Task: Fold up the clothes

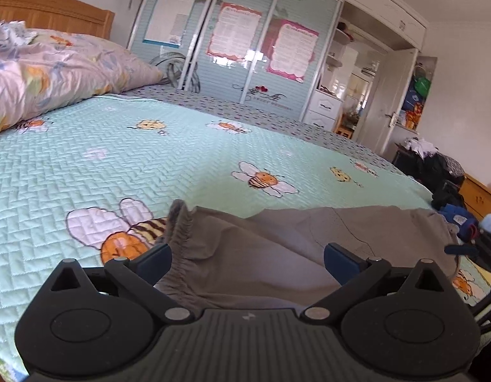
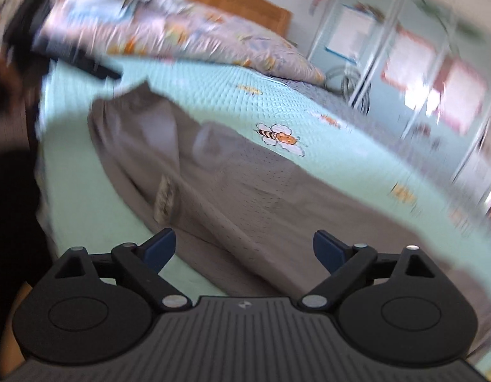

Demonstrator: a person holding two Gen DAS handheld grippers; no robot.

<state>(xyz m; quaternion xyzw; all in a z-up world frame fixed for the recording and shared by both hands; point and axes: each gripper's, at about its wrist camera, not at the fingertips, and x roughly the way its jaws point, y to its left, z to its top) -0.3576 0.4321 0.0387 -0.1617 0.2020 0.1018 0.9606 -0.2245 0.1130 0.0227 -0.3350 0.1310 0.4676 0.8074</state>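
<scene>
Left tool (image 1: 248, 259) is spread wide open, blue pads far apart, gripping nothing. It hovers low over the elastic waistband end of a pair of grey-brown pants (image 1: 277, 248) lying on the bed (image 1: 149, 152), which has a mint quilted cover with cartoon bees. The gathered waistband sits just past the left pad, partly covering one big bee. Floral pillow (image 1: 63, 73) is up at the head of the bed by the wooden headboard (image 1: 54, 9), and a wardrobe (image 1: 245, 47) with sliding doors and posters stands across the room.

Right tool (image 2: 244, 250) in its own view is also wide open with nothing between the pads. This view is pretty motion-blurred. The pants (image 2: 220, 172) stretch out ahead of it along the near edge of the bed (image 2: 341, 146), fabric looks like mesh, with a small pale label showing near the middle. Whether the pads touch the cloth, can't tell.
</scene>
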